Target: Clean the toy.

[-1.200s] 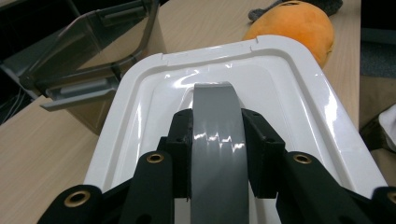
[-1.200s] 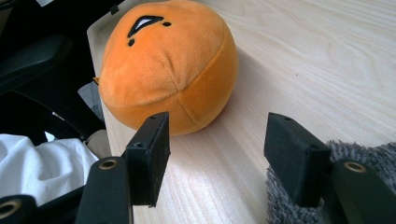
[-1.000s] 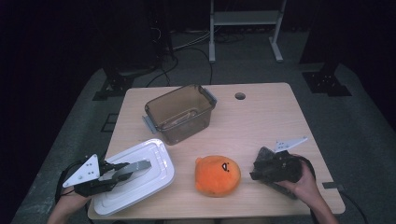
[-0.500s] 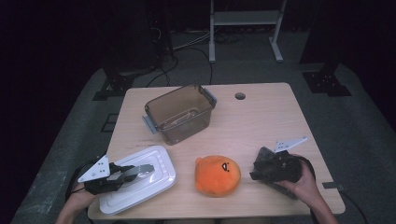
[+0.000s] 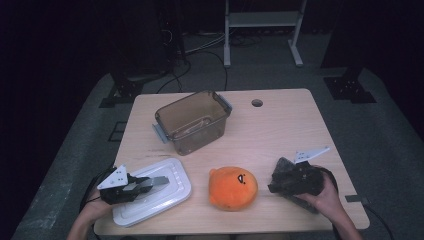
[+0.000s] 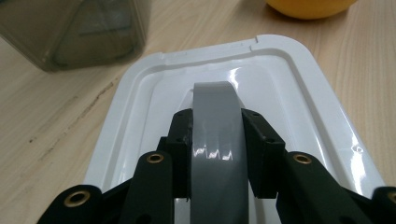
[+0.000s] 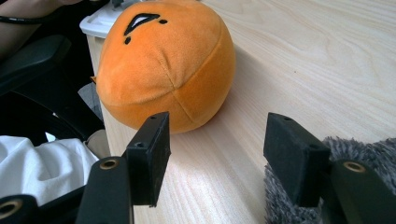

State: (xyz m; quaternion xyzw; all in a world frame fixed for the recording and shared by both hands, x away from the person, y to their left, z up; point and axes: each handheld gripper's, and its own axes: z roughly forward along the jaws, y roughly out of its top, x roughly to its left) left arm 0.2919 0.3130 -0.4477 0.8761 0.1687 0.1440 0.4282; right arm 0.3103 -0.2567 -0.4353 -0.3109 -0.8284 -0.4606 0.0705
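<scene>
A white lid [image 5: 167, 202] lies flat at the table's front left. My left gripper [image 5: 152, 183] is shut on the lid's grey handle [image 5: 164, 179]. In the left gripper view both jaws of the gripper [image 6: 217, 120] press the handle [image 6: 215, 95] from either side over the lid [image 6: 289, 93]. An orange plush ball [image 5: 232, 187] sits front centre. My right gripper [image 5: 274, 177] is to its right, open and pointing at it. In the right gripper view the gripper [image 7: 217, 135] holds nothing, with the plush [image 7: 163, 70] beyond and something grey and fuzzy [image 7: 373, 149] beside its right jaw.
A brown see-through container [image 5: 192, 122] stands open behind the lid, towards the table's middle. A small round hole [image 5: 257, 103] marks the back of the tabletop. The table's front edge [image 7: 100, 107] runs just beside the plush. Bare wood lies between container and right gripper.
My left gripper has slid to the right along the handle, and the lid has shifted slightly right. The right gripper and the plush have stayed put.
</scene>
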